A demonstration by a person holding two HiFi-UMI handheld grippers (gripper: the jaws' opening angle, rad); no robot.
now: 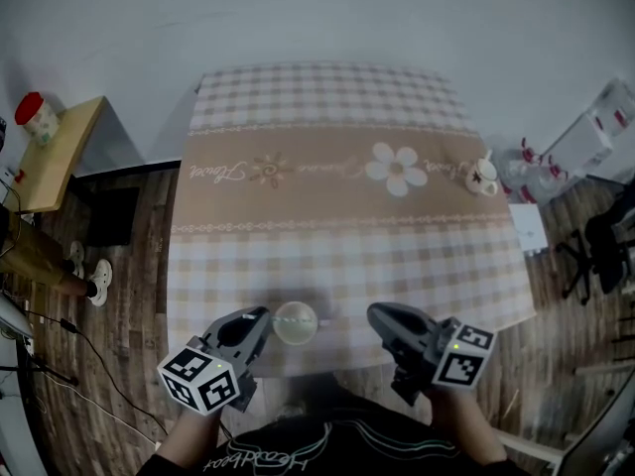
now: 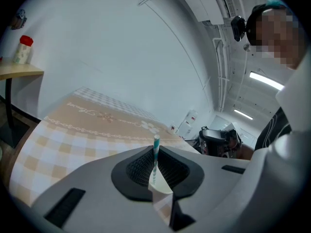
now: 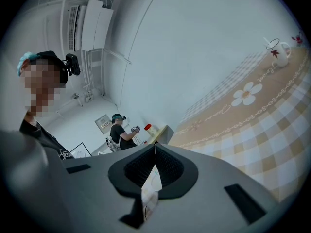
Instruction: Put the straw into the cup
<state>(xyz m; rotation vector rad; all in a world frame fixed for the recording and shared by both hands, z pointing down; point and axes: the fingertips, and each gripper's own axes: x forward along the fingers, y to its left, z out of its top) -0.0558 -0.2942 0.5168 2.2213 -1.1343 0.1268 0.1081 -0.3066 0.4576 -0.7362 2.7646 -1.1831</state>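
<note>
Within left tool (image 2: 155, 154), upright straw (image 2: 156, 144)

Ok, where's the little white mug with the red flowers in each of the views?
Head view: the white mug stands at the far right of the table.
Left gripper view: the mug, tiny, just right of centre at the table's far corner.
Right gripper view: the mug, upper right.
Shared landmark: the daisy print on the cloth, beside the mug in all three.
</note>
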